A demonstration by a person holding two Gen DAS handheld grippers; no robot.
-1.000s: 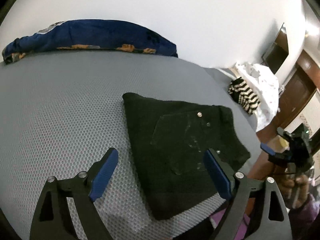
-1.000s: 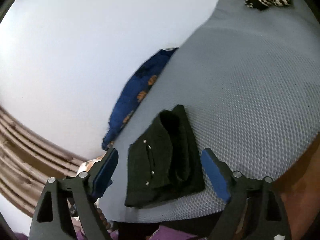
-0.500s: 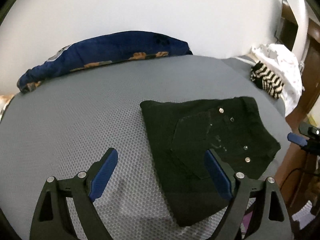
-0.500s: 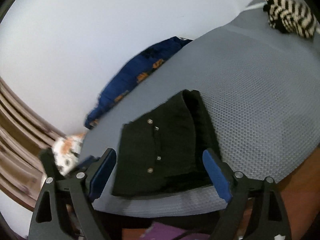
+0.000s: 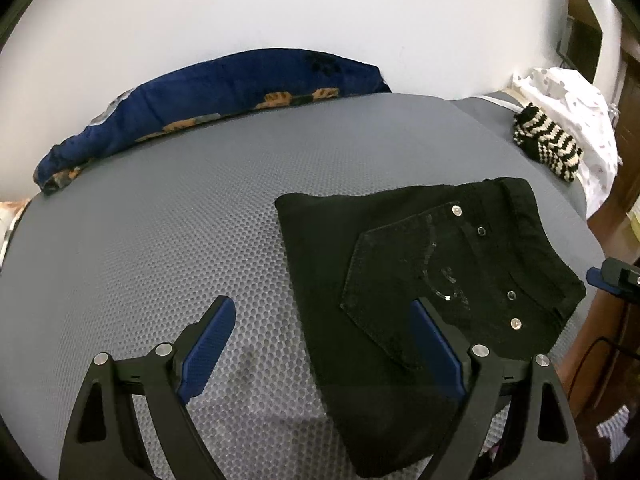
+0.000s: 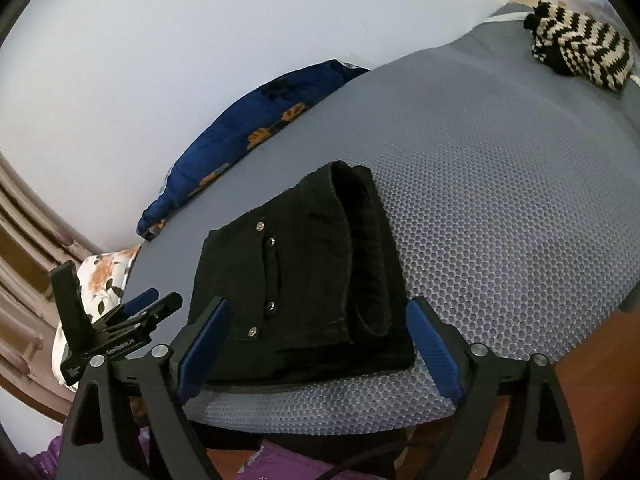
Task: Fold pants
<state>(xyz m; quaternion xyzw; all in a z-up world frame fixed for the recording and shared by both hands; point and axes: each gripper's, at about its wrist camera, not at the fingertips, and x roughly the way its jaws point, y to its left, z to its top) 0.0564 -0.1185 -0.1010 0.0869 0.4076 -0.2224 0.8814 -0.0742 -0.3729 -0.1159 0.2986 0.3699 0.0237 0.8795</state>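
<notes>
The black pants [image 5: 420, 264] lie folded into a compact stack on the grey mesh bed surface [image 5: 160, 240], back pocket and metal rivets facing up. My left gripper [image 5: 324, 344] is open and empty, held above the near left edge of the pants. In the right wrist view the folded pants [image 6: 304, 276] lie near the bed's front edge, and my right gripper [image 6: 316, 344] is open and empty just in front of them. The left gripper [image 6: 120, 328] shows at the left of that view. The right gripper's blue tip [image 5: 612, 280] shows at the right edge of the left wrist view.
A navy patterned pillow [image 5: 208, 100] lies along the white wall at the back. A black-and-white striped knit item [image 5: 548, 148] and a white cloth [image 5: 576, 104] sit at the bed's right end. A floral cushion [image 6: 100, 280] lies past the left end. Wooden bed edge [image 6: 592, 352] runs below.
Both grippers have swung their views and pulled back slightly; the pants lie still in the same folded shape. Both grippers stay open.
</notes>
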